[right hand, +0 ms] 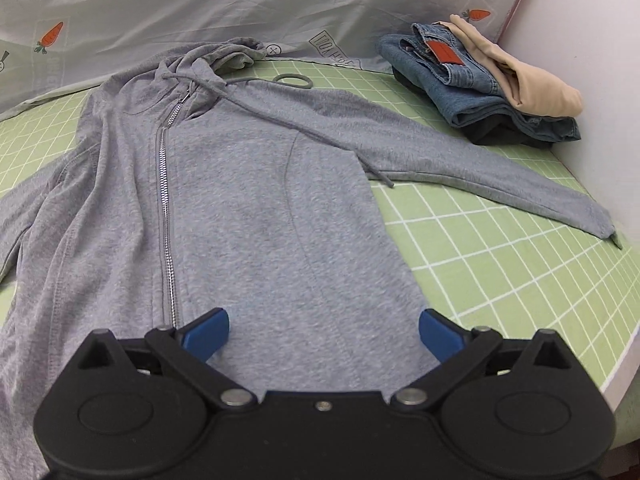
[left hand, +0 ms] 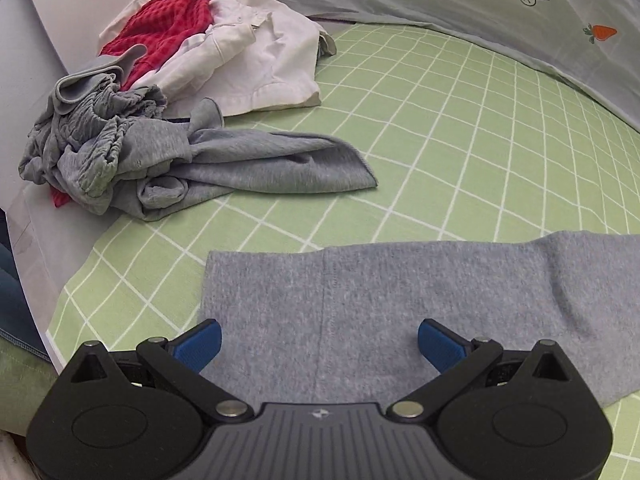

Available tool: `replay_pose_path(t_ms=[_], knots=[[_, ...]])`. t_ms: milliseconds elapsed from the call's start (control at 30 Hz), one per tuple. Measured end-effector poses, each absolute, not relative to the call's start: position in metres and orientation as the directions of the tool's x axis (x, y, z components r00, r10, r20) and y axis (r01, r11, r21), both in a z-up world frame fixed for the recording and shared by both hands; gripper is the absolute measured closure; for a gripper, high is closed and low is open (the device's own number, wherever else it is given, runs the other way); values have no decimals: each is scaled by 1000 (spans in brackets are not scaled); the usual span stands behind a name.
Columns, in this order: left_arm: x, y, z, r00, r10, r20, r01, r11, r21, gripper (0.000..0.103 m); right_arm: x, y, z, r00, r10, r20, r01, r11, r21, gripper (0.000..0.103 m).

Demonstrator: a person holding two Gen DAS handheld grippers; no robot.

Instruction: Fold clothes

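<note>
A grey zip-up hoodie [right hand: 248,200] lies flat on the green checked bed sheet [right hand: 500,248], hood at the far end, zipper closed, its right sleeve [right hand: 480,176] stretched out toward the wall. My right gripper [right hand: 322,334] is open just above the hoodie's lower front, nothing between its blue fingers [right hand: 206,338]. In the left wrist view, the hoodie's left sleeve [left hand: 380,304] lies flat on the sheet [left hand: 460,140], and my left gripper [left hand: 318,344] hovers open over its near part, holding nothing.
A heap of unfolded clothes sits at the far left: a crumpled grey garment [left hand: 160,160], a white shirt [left hand: 260,60], a red knit [left hand: 168,28]. Folded jeans [right hand: 460,76] and a beige garment [right hand: 536,84] are stacked by the right wall. A grey hair tie [right hand: 292,80] lies near the hood.
</note>
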State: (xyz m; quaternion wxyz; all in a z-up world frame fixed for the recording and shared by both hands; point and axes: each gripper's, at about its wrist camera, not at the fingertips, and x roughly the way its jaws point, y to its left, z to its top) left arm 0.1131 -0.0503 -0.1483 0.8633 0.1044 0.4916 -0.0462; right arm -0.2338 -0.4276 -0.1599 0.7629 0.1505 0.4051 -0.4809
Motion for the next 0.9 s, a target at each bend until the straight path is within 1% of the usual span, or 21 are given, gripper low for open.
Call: replay_pose_path(t_ms=[100,267,333,367,400,433,467,500,533,567,633,733,767,833,900], knots=[[128,-37,-152,514,10,-858,209,968,136,0,-232,-417,-159,193,-617,-763,872,464,-155,0],[140,-19,-157,464,-83,-882,191,982,8,0,-225,-402,-160,178,-613,-770,877,453,-158,0],[135,-18,-156,484,-88,-871,192,981,7,2,-221,-399,-162,170,-608,-776,876,454,-163,0],[133,-18,-156,495,-90,-864,196,981,10,5,-218,-397,-163,159,-610,-776,875,451,-176,0],[131,-18,-154,513,-96,-853,201,980,11,13,-216,-395,-164,147,-615,-775,872,450,-192,0],[129,-19,-151,525,-106,-845,213,977,10,26,-214,-394,-164,139,-621,-772,867,452,-208,0],[127,-19,-149,536,-116,-836,226,974,10,36,-211,-392,-164,131,-629,-766,860,456,-227,0],[128,-18,-146,537,-132,-833,240,971,0,58,-209,-389,-163,125,-638,-760,852,462,-247,0],[129,-18,-144,537,-148,-830,253,967,-9,78,-206,-386,-162,127,-643,-755,842,473,-261,0],[130,-18,-143,535,-155,-830,260,966,-13,84,-205,-384,-160,141,-641,-754,833,489,-260,0],[134,-16,-141,564,-124,-816,250,968,27,87,-202,-378,-158,163,-638,-753,818,514,-258,0],[142,-4,-133,634,-22,-773,192,973,131,88,-201,-368,-151,187,-650,-737,802,534,-268,0],[148,5,-130,648,0,-762,167,976,142,88,-202,-365,-149,201,-650,-733,799,542,-262,0],[159,23,-123,665,26,-746,123,982,143,87,-206,-361,-143,233,-643,-730,798,555,-234,0],[170,37,-119,656,12,-755,96,990,99,86,-209,-359,-141,249,-640,-727,793,565,-227,0]])
